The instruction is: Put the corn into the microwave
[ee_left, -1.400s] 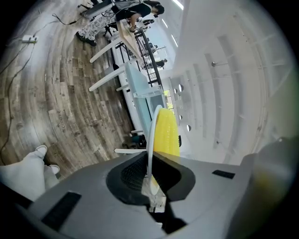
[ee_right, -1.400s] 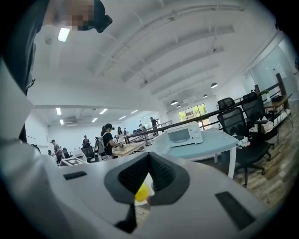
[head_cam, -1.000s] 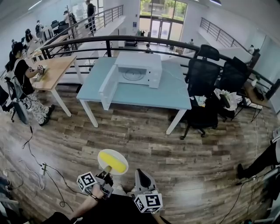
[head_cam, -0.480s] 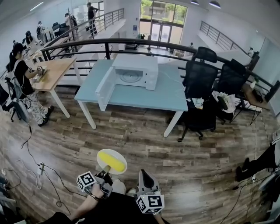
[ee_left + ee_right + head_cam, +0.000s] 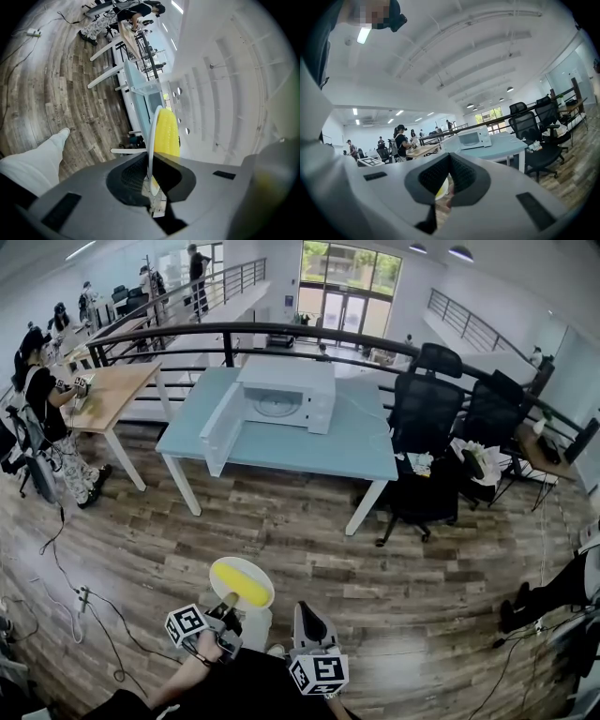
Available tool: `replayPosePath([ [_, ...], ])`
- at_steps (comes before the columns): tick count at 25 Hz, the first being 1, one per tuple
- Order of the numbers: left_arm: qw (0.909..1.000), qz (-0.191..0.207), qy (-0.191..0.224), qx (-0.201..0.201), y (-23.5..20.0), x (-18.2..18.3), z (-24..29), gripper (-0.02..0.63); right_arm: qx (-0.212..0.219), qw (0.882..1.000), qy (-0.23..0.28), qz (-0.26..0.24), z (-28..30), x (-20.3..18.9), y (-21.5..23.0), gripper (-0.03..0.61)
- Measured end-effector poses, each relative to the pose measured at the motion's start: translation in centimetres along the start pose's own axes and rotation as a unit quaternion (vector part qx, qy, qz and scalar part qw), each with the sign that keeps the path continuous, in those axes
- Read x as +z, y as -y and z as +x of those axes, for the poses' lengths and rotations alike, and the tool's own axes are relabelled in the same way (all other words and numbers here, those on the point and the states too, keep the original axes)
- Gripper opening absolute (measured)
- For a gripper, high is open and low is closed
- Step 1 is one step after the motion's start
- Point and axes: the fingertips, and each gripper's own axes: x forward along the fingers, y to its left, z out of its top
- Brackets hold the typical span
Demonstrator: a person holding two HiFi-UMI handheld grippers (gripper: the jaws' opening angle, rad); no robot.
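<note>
One corn cob (image 5: 242,585), one plate (image 5: 257,571), one microwave (image 5: 286,390)! Two grippers: left gripper (image 5: 226,604), right gripper (image 5: 305,611). Two counters, blue counter (image 5: 309,446) and wooden counter (image 5: 112,390), and two black chairs (image 5: 427,399).

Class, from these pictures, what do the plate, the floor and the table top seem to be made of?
Plate: glossy white, thin rim; ceramic or plastic, cannot tell which. Floor: planks with visible grain and a sheen; wood or laminate. Table top: smooth, even pale blue; probably painted or laminated board.

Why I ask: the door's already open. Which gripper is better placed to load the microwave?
Left: the left gripper is shut on the plate carrying the corn; the right gripper is shut and empty.
</note>
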Motion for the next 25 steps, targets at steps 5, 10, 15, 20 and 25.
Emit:
replayPosePath([
  [5, 1.0000, 0.002, -0.005, 0.005, -0.7, 0.1, 1.1, 0.023, 0.003, 1.000, -0.001, 0.003, 1.1, -0.1, 0.6, 0.009],
  [10, 0.9999, 0.013, -0.003, 0.002, -0.3, 0.8, 2.6, 0.023, 0.008, 1.000, -0.010, 0.001, 2.1, -0.6, 0.9, 0.009],
  [15, 0.9998, 0.012, -0.011, 0.008, -0.1, 1.1, 4.0, 0.021, 0.006, 1.000, -0.020, -0.006, 3.4, -0.6, 1.6, 0.009],
  [20, 0.9997, 0.008, -0.015, 0.015, -0.5, 1.6, 5.6, 0.021, 0.002, 0.999, -0.033, -0.002, 4.8, -1.3, 2.5, 0.009],
  [25, 0.9996, 0.007, -0.019, 0.020, -0.4, 2.5, 7.8, 0.023, 0.003, 0.999, -0.045, 0.002, 7.1, -1.5, 3.7, 0.009],
])
